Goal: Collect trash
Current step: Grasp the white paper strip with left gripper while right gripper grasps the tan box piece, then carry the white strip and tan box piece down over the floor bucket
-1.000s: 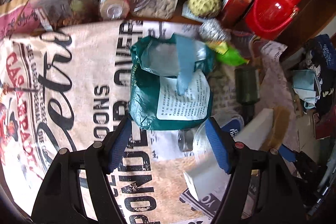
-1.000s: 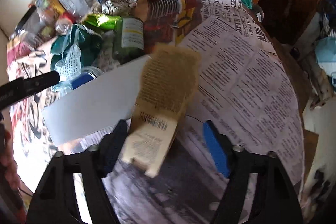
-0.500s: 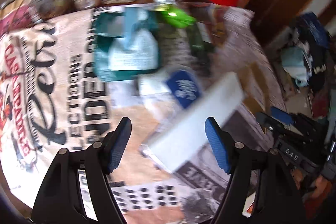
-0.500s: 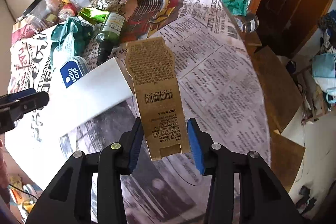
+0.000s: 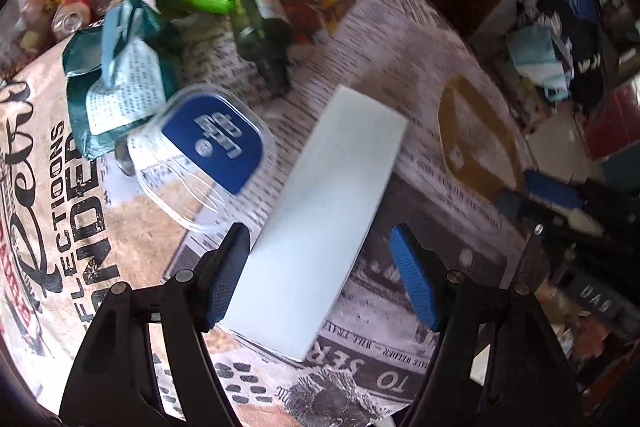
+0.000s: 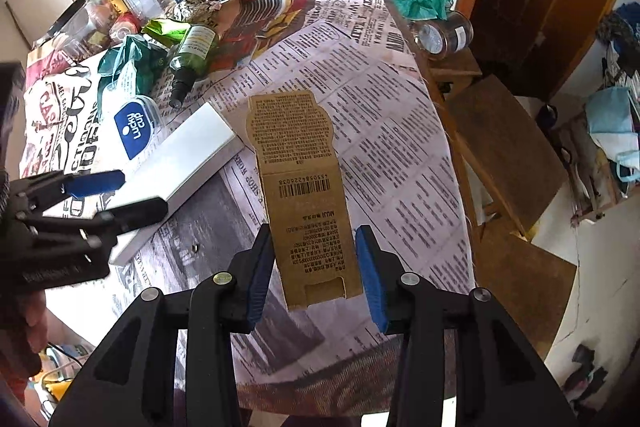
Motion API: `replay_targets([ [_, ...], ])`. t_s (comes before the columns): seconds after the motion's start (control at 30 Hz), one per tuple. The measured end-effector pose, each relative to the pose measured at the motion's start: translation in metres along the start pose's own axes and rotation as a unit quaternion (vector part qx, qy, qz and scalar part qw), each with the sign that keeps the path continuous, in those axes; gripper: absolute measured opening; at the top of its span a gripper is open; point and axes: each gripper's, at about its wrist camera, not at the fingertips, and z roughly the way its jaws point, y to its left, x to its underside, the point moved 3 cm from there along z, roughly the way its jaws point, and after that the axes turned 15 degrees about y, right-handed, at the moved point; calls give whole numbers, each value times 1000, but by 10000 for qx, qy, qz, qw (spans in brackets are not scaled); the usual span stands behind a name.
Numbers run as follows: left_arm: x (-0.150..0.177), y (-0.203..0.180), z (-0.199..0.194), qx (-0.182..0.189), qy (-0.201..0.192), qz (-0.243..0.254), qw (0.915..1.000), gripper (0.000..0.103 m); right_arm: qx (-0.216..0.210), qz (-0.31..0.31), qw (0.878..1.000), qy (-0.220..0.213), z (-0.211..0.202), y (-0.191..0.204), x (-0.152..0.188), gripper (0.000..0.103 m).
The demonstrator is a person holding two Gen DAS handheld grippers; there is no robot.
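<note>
Right gripper (image 6: 316, 263) stood over the near end of the brown card sleeve (image 6: 300, 183), a flat kraft package back with a barcode, lying on the newspaper-print tablecloth (image 6: 384, 131). Its jaws had just been closing, with the sleeve between them; the blue pads now sat at the sleeve's two long edges, apparently in contact and pinching it across its width. The sleeve's long axis ran straight away from this gripper, near end between the pads, far end toward the clutter. Left gripper (image 5: 320, 271) had its jaws well apart, holding nothing, positioned over the near end of the white rectangular box (image 5: 320, 227). One pad lay just beside the box's left long edge, the other stood clear of the right edge. The box's long axis ran away and rightward from that gripper. In the right wrist view the box (image 6: 176, 163) lay just left of the sleeve, so each hand had its own nearer item. Judgement: the left needs only to close across the box's short dimension.
</note>
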Motion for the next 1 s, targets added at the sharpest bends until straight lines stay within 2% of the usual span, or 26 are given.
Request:
replay_targets([
  [0.17,10,-7,12,-63,239,124,9996,72,-104,31,9999,22,0,-1,4,37],
  [0.23,13,-9,12,-147,176,137,9996,70,-143,16,9999,14,-2,0,6,37],
  [0.3,15,-10,12,-235,105,137,9996,62,-208,-9,9998,5,-4,1,8,37],
  [0.33,15,-11,11,-276,60,149,9995,55,-242,-18,9997,-2,-5,1,8,37],
  [0.47,16,-16,12,-264,36,255,9993,54,-350,-52,9993,-80,-12,2,9,36],
  [0.57,17,-19,9,-156,-34,49,9999,54,-382,-131,9989,-236,-25,2,9,36],
  [0.67,20,-18,-8,-45,-248,-256,9994,53,-401,-258,9980,-417,-40,1,9,36],
  [0.8,29,-20,-42,-89,-716,-604,9956,52,-456,-491,9954,-686,-63,-3,8,36],
  [1.0,56,-25,-100,37,-1529,-1190,9810,52,-545,-815,9884,-1161,-102,-6,9,36],
])
